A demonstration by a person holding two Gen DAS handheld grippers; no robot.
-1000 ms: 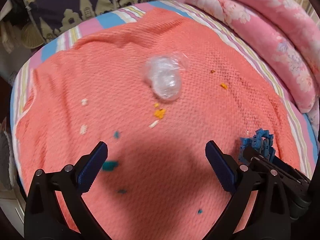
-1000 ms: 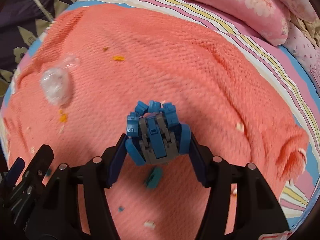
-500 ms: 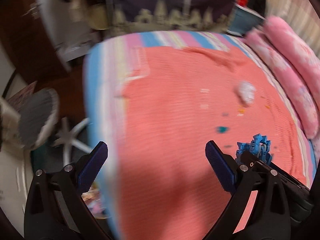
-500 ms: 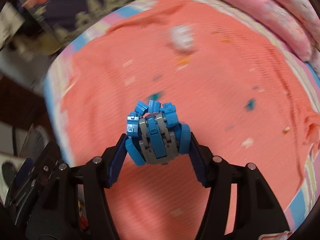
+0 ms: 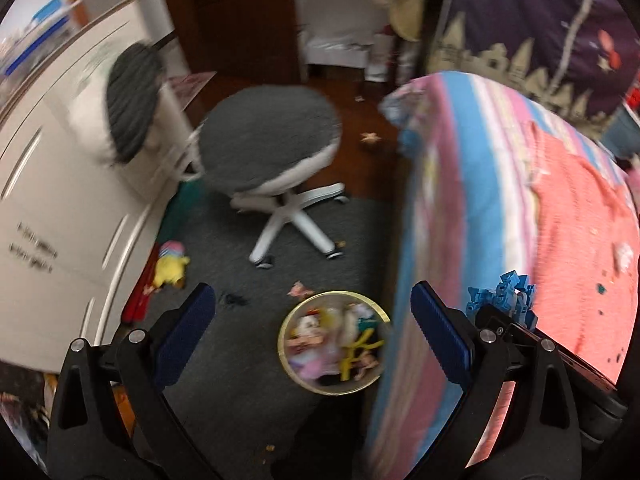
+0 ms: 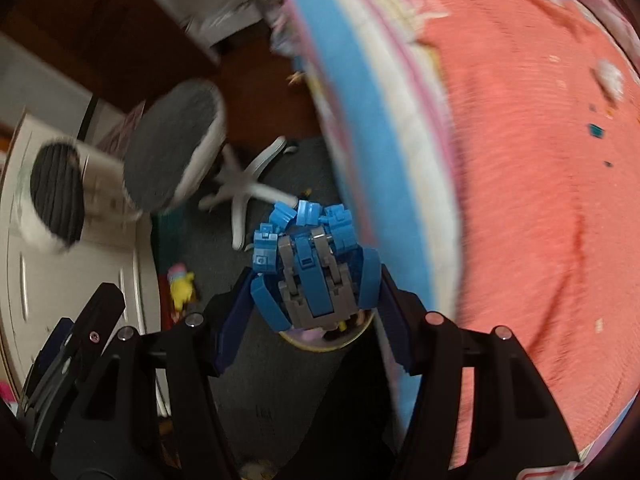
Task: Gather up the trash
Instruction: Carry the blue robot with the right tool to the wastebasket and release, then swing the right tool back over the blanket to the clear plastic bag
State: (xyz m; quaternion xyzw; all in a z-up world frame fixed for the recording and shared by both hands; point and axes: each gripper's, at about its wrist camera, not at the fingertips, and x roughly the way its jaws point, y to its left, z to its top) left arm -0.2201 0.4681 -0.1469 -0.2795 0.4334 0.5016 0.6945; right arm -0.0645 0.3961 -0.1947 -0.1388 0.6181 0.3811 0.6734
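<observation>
Glossy plastic brick toy (image 6: 310, 276), textured cloth blanket (image 6: 520, 184)

Change log: you swung both grippers off the coral blanket (image 6: 540, 184) toward the floor. Round bin (image 5: 334, 342) now in view; your right gripper (image 6: 310, 280) carried the blue brick toy (image 6: 308, 268) above it.

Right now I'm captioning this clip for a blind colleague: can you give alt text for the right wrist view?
The right hand-held gripper is shut on a blue and grey brick toy, held above a round bin on dark carpet. A bed with a coral blanket fills the right side; a grey swivel chair stands at left.
</observation>
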